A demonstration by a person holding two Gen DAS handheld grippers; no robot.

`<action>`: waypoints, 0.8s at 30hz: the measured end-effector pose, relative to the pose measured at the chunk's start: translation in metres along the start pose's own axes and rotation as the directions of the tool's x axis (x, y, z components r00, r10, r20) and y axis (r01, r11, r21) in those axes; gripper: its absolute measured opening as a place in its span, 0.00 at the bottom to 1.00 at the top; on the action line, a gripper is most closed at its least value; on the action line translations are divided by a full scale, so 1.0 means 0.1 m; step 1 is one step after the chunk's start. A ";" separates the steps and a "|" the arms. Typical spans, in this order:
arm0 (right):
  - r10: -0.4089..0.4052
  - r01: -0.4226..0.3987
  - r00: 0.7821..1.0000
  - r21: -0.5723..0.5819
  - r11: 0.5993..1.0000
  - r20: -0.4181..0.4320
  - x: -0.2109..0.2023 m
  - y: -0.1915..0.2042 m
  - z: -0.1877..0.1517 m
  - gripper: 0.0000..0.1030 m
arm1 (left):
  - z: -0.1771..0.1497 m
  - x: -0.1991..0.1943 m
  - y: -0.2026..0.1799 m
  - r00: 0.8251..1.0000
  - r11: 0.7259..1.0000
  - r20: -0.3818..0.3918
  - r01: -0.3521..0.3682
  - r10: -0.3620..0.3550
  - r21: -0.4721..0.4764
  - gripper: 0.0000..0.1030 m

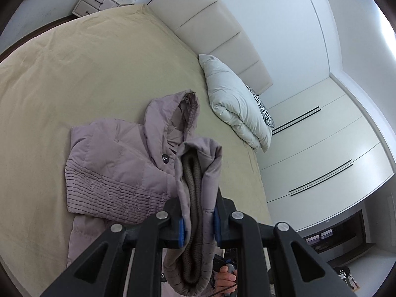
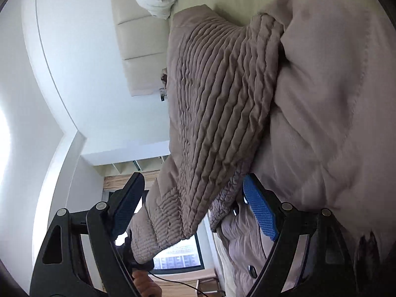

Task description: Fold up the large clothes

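Observation:
A mauve quilted hooded jacket (image 1: pixel 116 163) lies on the tan bed (image 1: pixel 74 69), hood toward the headboard. My left gripper (image 1: pixel 198 222) is shut on the jacket's sleeve cuff (image 1: pixel 195 193), with its brown knit inner cuff showing, and holds it lifted above the bed. In the right wrist view the jacket (image 2: pixel 321 99) fills the frame, with a ribbed quilted sleeve (image 2: pixel 210 123) raised in front. My right gripper (image 2: pixel 195 208) is open, its jaws wide apart on either side of that sleeve, and its blue pads (image 2: pixel 259 212) are not pressing the fabric.
A folded white duvet (image 1: pixel 235 104) and a zebra-print pillow (image 1: pixel 264 109) lie against the cream headboard (image 1: pixel 217 29). White wardrobe doors (image 1: pixel 321 148) stand beside the bed. A nightstand (image 1: pixel 99 0) sits at the far corner. A window (image 2: pixel 178 257) shows in the right wrist view.

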State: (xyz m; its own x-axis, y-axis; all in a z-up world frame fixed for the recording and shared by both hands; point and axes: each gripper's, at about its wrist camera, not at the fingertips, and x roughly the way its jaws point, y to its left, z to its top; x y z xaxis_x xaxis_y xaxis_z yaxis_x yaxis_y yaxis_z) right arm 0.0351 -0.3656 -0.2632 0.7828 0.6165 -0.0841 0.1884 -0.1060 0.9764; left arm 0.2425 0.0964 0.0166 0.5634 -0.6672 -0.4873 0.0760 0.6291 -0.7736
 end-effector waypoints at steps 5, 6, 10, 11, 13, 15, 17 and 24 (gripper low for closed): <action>0.071 -0.070 0.997 -0.009 0.997 0.043 0.11 0.15 0.24 0.81 | 0.07 0.06 0.22 1.000 0.999 0.008 -0.015 0.016 -0.029 0.18; 0.085 -0.084 0.995 -0.014 0.996 0.061 0.10 0.18 0.29 0.81 | 0.09 0.08 0.27 1.000 0.999 0.011 -0.018 0.018 -0.035 0.18; 0.110 -0.112 0.986 0.013 0.994 0.125 -0.05 0.15 0.41 0.81 | 0.15 0.16 0.44 1.000 0.997 0.011 -0.006 0.007 -0.076 0.18; 0.099 -0.102 0.988 0.017 0.995 0.121 -0.12 0.12 0.34 0.81 | 0.16 0.18 0.46 1.000 0.996 0.010 0.001 0.000 -0.085 0.18; 0.073 -0.073 0.995 0.006 0.997 0.070 -0.15 0.14 0.19 0.81 | 0.16 0.20 0.47 1.000 0.996 0.007 0.008 -0.008 -0.093 0.18; 0.045 -0.045 0.999 -0.002 0.999 0.011 -0.06 0.10 0.05 0.81 | 0.16 0.19 0.40 1.000 0.996 0.004 0.017 -0.017 -0.082 0.18; 0.055 -0.055 0.998 0.010 0.998 -0.013 0.06 0.07 -0.04 0.81 | 0.15 0.13 0.28 1.000 0.998 0.004 0.027 -0.026 -0.064 0.18; 0.133 -0.130 0.990 0.051 0.990 -0.044 0.40 0.11 -0.08 0.81 | 0.17 -0.18 -0.26 0.996 0.996 0.030 0.088 -0.088 0.020 0.18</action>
State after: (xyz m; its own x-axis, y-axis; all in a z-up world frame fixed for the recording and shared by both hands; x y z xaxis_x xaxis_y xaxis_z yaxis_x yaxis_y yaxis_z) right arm 0.0642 -0.3358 -0.2540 0.7738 0.6310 0.0552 0.1144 -0.2249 0.9676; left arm 0.2441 0.0990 0.0527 0.5791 -0.7077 -0.4047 0.1417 0.5762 -0.8049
